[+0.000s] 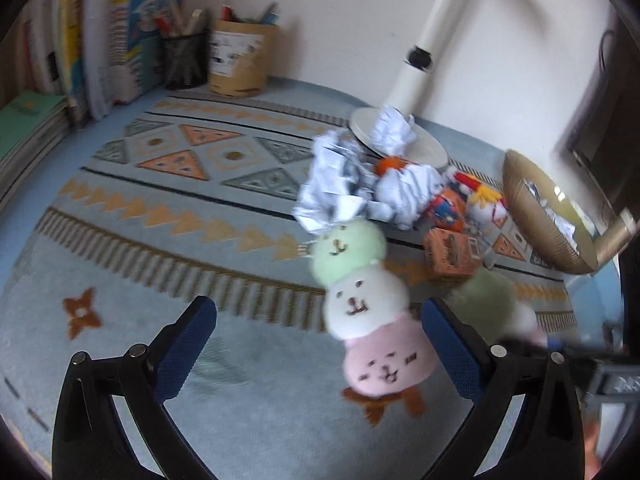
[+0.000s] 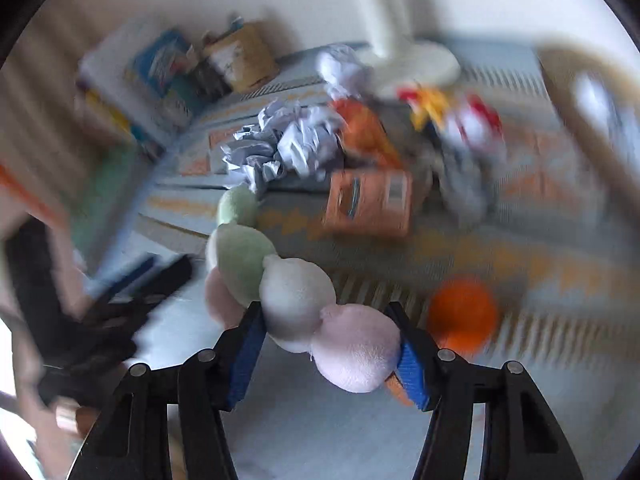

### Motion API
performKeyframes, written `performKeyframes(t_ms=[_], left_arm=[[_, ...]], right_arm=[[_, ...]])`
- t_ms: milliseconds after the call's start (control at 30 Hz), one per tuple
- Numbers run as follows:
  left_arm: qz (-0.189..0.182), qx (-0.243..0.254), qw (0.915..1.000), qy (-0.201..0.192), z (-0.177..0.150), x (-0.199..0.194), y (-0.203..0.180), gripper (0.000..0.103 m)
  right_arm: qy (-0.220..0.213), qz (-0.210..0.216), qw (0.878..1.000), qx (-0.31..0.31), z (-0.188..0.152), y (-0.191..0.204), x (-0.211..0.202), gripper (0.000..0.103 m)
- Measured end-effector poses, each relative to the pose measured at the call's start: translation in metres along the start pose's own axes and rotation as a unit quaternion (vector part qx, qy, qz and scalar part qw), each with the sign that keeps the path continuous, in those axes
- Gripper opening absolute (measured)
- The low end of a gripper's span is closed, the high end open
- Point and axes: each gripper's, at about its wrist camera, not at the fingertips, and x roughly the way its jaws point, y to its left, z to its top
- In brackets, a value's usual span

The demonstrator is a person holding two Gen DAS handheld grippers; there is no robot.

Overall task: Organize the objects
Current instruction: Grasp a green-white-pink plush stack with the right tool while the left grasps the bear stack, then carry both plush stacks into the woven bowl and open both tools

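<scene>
A plush skewer toy [image 1: 362,308] of green, white and pink faces lies on the patterned mat between the fingers of my left gripper [image 1: 320,344], which is open and not touching it. A second such plush [image 2: 316,312] sits between the pads of my right gripper [image 2: 326,344], which is shut on its white and pink balls; it shows blurred at the right of the left wrist view [image 1: 492,304]. Crumpled paper balls [image 1: 344,188], an orange carton [image 1: 452,254] and small toys [image 1: 472,200] lie beyond.
A woven basket [image 1: 536,208] lies tipped at the right. A white lamp base [image 1: 400,136] stands at the back. Books [image 1: 72,40] and pen holders [image 1: 240,56] line the back left. An orange ball [image 2: 462,314] lies near my right gripper.
</scene>
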Motion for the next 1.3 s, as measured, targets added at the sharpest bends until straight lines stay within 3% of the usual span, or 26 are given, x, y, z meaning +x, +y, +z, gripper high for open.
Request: performKeyframes(t_ms=[67, 100, 200, 233, 267, 367, 400, 433, 467, 500, 600, 667, 733, 800, 833, 867, 933, 1067, 1133, 1200, 1300], left_arm=[[0.007, 0.018, 0.9997, 0.011, 0.002, 0.013, -0.012, 0.102], [0.011, 0.029, 0.9993, 0.018, 0.003, 0.019, -0.017, 0.102], [0.008, 0.047, 0.9985, 0.025, 0.001, 0.027, -0.030, 0.102], [0.003, 0.047, 0.9985, 0.028, 0.002, 0.030, -0.034, 0.102], [-0.001, 0.048, 0.9984, 0.029, 0.003, 0.031, -0.037, 0.102], [0.018, 0.067, 0.9974, 0.021, 0.004, 0.036, -0.050, 0.102], [0.019, 0.069, 0.9972, 0.024, 0.004, 0.038, -0.051, 0.092], [0.012, 0.068, 0.9972, 0.029, 0.004, 0.041, -0.050, 0.063], [0.007, 0.071, 0.9967, 0.037, 0.003, 0.043, -0.050, 0.057], [0.011, 0.081, 0.9961, 0.033, 0.003, 0.042, -0.052, 0.044], [0.001, 0.092, 0.9951, 0.035, 0.001, 0.039, -0.051, 0.043], [-0.009, 0.089, 0.9953, 0.036, -0.001, 0.036, -0.050, 0.043], [-0.021, 0.090, 0.9951, 0.037, -0.004, 0.031, -0.046, 0.043], [-0.030, 0.099, 0.9939, 0.037, -0.010, 0.024, -0.043, 0.043], [-0.031, 0.103, 0.9934, 0.038, -0.013, 0.020, -0.042, 0.043], [-0.032, 0.107, 0.9931, 0.038, -0.015, 0.016, -0.042, 0.043], [-0.042, 0.114, 0.9919, 0.037, -0.021, 0.014, -0.051, 0.043], [-0.057, 0.139, 0.9877, 0.041, -0.028, 0.003, -0.060, 0.043], [-0.086, 0.134, 0.9860, 0.050, -0.032, 0.002, -0.058, 0.043], [-0.108, 0.121, 0.9853, 0.053, -0.034, 0.005, -0.054, 0.043], [-0.080, 0.127, 0.9872, 0.055, -0.039, 0.010, -0.060, 0.043]], right_arm=[[-0.001, 0.012, 0.997, 0.078, -0.018, -0.019, -0.004, 0.059], [-0.007, 0.017, 0.991, 0.134, -0.032, -0.036, -0.008, 0.060], [-0.024, 0.087, 0.968, 0.235, -0.068, -0.067, -0.022, 0.061], [-0.029, 0.083, 0.963, 0.255, -0.075, -0.071, -0.029, 0.065], [-0.039, 0.070, 0.962, 0.259, -0.080, -0.073, -0.037, 0.076], [-0.075, 0.010, 0.975, 0.208, -0.085, -0.073, -0.061, 0.090], [-0.087, -0.018, 0.980, 0.178, -0.085, -0.072, -0.069, 0.092], [-0.089, -0.032, 0.983, 0.155, -0.085, -0.070, -0.072, 0.093], [-0.090, -0.047, 0.988, 0.117, -0.084, -0.065, -0.073, 0.094], [-0.085, -0.061, 0.991, 0.082, -0.081, -0.060, -0.071, 0.094], [-0.040, -0.101, 0.993, -0.035, -0.079, -0.049, -0.051, 0.094], [-0.006, -0.107, 0.991, -0.077, -0.077, -0.038, -0.032, 0.094], [-0.021, -0.108, 0.987, -0.117, -0.076, -0.024, -0.024, 0.094], [-0.040, -0.158, 0.975, -0.152, -0.078, -0.014, -0.015, 0.094], [-0.037, -0.188, 0.965, -0.178, -0.079, -0.009, -0.006, 0.086], [-0.032, -0.197, 0.961, -0.193, -0.080, -0.006, -0.001, 0.070], [-0.039, -0.152, 0.972, -0.177, -0.075, -0.007, -0.004, 0.050], [-0.069, -0.161, 0.980, -0.097, -0.063, -0.024, -0.020, 0.049], [-0.100, -0.142, 0.983, -0.057, -0.065, -0.041, -0.043, 0.049], [-0.127, -0.149, 0.980, -0.025, -0.067, -0.056, -0.063, 0.049], [-0.124, -0.189, 0.974, 0.021, -0.068, -0.086, -0.066, 0.049]])
